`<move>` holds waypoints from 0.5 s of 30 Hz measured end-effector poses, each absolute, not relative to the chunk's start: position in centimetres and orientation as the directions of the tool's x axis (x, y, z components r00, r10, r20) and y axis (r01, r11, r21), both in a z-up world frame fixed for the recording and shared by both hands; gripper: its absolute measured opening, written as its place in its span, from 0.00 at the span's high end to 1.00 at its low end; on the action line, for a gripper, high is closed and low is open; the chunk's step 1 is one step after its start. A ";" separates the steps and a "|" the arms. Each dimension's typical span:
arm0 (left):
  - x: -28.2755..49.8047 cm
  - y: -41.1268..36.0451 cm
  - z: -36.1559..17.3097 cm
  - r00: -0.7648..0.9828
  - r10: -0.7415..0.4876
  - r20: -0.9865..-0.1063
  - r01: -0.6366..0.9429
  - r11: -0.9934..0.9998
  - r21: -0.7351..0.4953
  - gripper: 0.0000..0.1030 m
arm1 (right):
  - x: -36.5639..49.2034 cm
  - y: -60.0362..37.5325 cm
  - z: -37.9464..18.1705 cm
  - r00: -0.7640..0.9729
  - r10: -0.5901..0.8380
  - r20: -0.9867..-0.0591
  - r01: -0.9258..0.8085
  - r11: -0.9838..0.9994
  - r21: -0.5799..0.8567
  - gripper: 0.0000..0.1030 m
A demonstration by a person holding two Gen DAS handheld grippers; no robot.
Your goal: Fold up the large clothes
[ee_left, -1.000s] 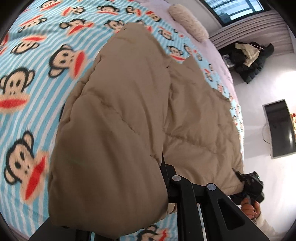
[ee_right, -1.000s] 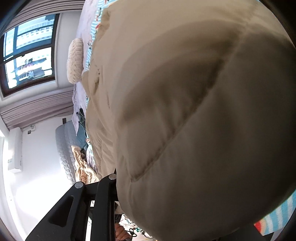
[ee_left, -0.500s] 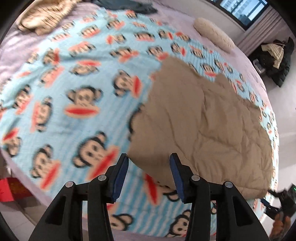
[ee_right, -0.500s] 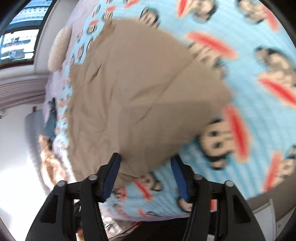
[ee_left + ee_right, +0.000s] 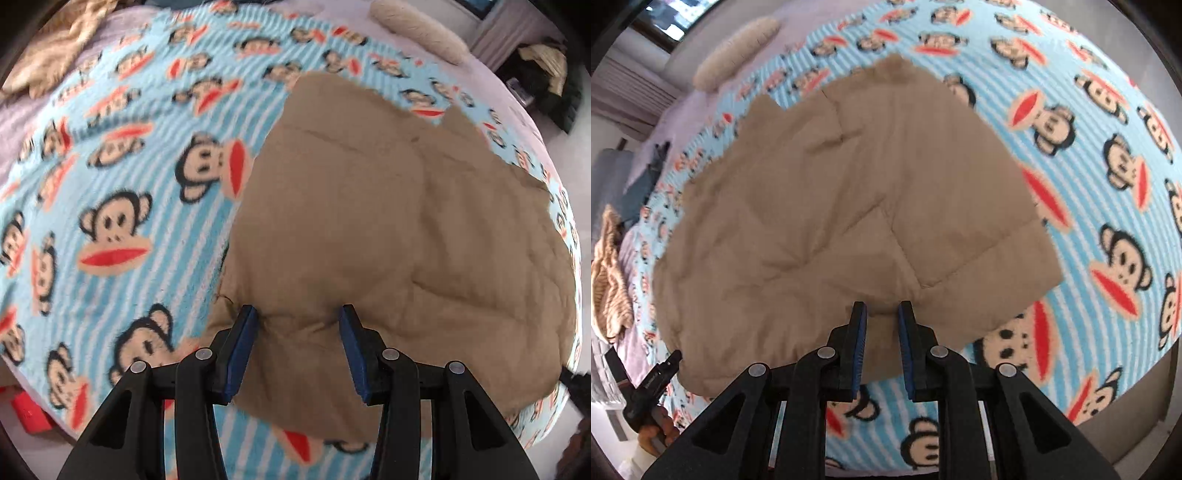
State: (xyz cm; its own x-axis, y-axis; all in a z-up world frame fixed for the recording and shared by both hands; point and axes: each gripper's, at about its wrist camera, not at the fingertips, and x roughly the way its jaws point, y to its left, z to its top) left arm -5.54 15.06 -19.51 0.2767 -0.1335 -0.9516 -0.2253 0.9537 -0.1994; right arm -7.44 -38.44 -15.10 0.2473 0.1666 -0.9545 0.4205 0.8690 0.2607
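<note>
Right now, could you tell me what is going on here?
A person with a claw in each hand is folding a tan quilted jacket on a bed's monkey blanket. The jacket lies folded over. The left claw is open around its near edge; the right claw, narrowly open, sits at that edge too.

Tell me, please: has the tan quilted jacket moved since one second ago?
Yes. The tan quilted jacket has come down: it hung lifted before the cameras, and now it lies flat on the monkey-print blanket.
</note>
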 end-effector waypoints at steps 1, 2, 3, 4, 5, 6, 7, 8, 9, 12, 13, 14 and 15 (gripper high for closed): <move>-5.4 15.3 -19.8 0.271 -0.139 -0.953 -0.231 0.951 -0.204 0.53 | -7.3 -38.8 -15.8 0.234 0.175 -0.956 0.435 0.861 0.264 0.82; -5.0 15.6 -20.2 0.265 -0.145 -0.953 -0.230 0.951 -0.209 0.53 | -7.1 -39.3 -16.4 0.223 0.186 -0.957 0.453 0.849 0.271 0.83; -4.8 15.7 -20.3 0.262 -0.148 -0.954 -0.224 0.952 -0.209 0.53 | -7.0 -39.9 -16.9 0.216 0.193 -0.957 0.469 0.839 0.275 0.85; -4.7 15.7 -20.3 0.259 -0.148 -0.955 -0.217 0.954 -0.207 0.53 | -7.0 -40.3 -17.2 0.209 0.205 -0.956 0.492 0.823 0.284 0.85; -4.6 15.8 -20.3 0.256 -0.146 -0.955 -0.214 0.955 -0.203 0.53 | -7.1 -40.5 -17.1 0.207 0.209 -0.956 0.502 0.816 0.287 0.85; -4.5 15.8 -20.0 0.254 -0.139 -0.957 -0.212 0.957 -0.195 0.53 | -6.9 -40.4 -16.7 0.205 0.207 -0.957 0.507 0.814 0.284 0.85; -4.4 15.8 -19.7 0.253 -0.134 -0.958 -0.212 0.958 -0.190 0.53 | -6.9 -40.3 -16.2 0.203 0.200 -0.959 0.507 0.816 0.277 0.84; -4.5 15.9 -19.3 0.255 -0.129 -0.958 -0.213 0.959 -0.186 0.53 | -6.9 -40.2 -15.6 0.206 0.191 -0.960 0.502 0.821 0.271 0.84; -4.6 15.9 -18.7 0.261 -0.124 -0.957 -0.215 0.959 -0.183 0.53 | -6.5 -40.0 -15.2 0.210 0.187 -0.960 0.495 0.826 0.270 0.81; -4.9 16.2 -17.2 0.273 -0.130 -0.953 -0.213 0.958 -0.191 0.53 | -6.6 -39.6 -13.4 0.237 0.177 -0.955 0.466 0.842 0.272 0.81; -5.0 16.2 -16.7 0.278 -0.130 -0.952 -0.208 0.959 -0.192 0.53 | -6.5 -39.4 -12.5 0.251 0.171 -0.953 0.452 0.850 0.271 0.81; -5.0 16.3 -16.3 0.281 -0.129 -0.951 -0.204 0.960 -0.191 0.53 | -6.4 -39.2 -11.9 0.262 0.167 -0.951 0.439 0.856 0.272 0.81; -5.0 16.3 -15.7 0.289 -0.129 -0.949 -0.195 0.962 -0.190 0.53 | -6.3 -38.8 -11.4 0.270 0.167 -0.948 0.427 0.862 0.273 0.81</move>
